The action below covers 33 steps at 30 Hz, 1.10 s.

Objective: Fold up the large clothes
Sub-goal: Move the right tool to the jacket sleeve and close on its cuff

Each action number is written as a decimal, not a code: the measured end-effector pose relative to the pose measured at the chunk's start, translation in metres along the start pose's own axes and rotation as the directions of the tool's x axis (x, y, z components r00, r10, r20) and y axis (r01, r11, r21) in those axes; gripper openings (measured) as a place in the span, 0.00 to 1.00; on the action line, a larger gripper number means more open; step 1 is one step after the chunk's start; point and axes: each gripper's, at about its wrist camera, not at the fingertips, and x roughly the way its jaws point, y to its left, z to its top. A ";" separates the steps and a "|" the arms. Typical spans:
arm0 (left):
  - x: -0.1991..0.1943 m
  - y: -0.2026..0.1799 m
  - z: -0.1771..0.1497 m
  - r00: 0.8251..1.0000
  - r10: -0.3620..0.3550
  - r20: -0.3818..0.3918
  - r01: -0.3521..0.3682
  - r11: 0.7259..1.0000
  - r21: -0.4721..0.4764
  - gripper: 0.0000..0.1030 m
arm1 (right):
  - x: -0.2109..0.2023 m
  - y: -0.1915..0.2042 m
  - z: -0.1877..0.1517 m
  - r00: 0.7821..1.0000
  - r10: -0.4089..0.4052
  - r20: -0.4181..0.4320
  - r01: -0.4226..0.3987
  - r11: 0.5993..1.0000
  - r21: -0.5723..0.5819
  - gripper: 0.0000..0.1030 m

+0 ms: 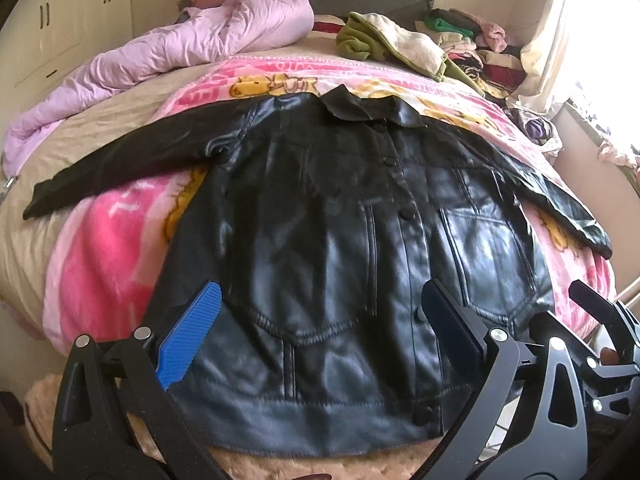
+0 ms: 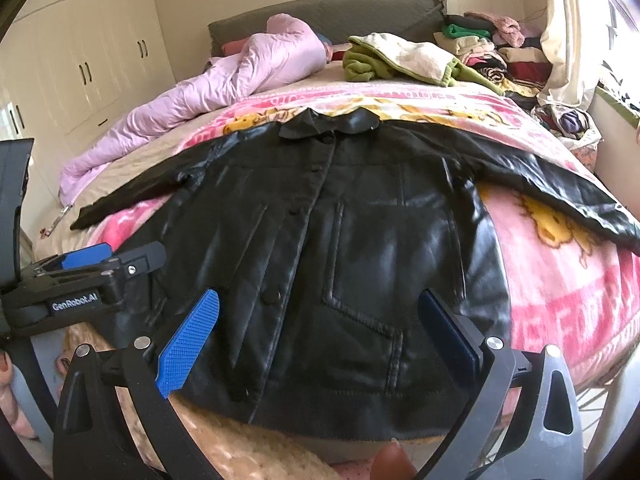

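Black leather jacket [image 1: 344,264] flat on blanket [image 1: 104,264]

The right end of the black jacket [image 2: 360,240] sleeve is cut off by the edge in the right wrist view. Its bottom hem is partly hidden behind the right hand-held gripper [image 2: 316,336]. The clothes pile [image 1: 472,44] at the far end of the bed [image 1: 100,152] is too small to be sorted out. The window [image 1: 608,40] is washed out by light.

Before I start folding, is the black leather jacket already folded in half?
No, the black leather jacket lies spread flat on the pink blanket, both sleeves stretched out sideways.
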 end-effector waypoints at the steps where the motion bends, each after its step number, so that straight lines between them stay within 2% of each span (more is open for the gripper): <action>1: 0.002 0.002 0.004 1.000 0.005 0.003 -0.005 1.000 -0.003 0.91 | 0.001 0.001 0.005 1.000 0.008 0.001 -0.008 1.000 0.001 0.96; 12: 0.015 0.020 0.047 1.000 0.014 0.010 -0.014 1.000 -0.028 0.91 | 0.015 0.002 0.058 0.997 0.065 0.048 -0.066 0.997 0.033 0.96; 22: 0.025 0.030 0.089 0.999 0.018 0.027 -0.016 0.998 -0.060 0.91 | 0.041 -0.003 0.096 0.995 0.084 0.045 -0.086 0.995 0.051 0.96; 29: 0.038 0.019 0.117 0.999 0.032 0.028 -0.030 0.999 -0.045 0.91 | 0.057 -0.011 0.122 0.995 0.076 0.056 -0.080 0.994 0.070 0.96; 33: 0.046 0.009 0.130 1.000 0.001 0.025 0.000 1.000 -0.027 0.91 | 0.062 -0.027 0.135 0.996 0.046 0.077 -0.054 0.993 0.104 0.96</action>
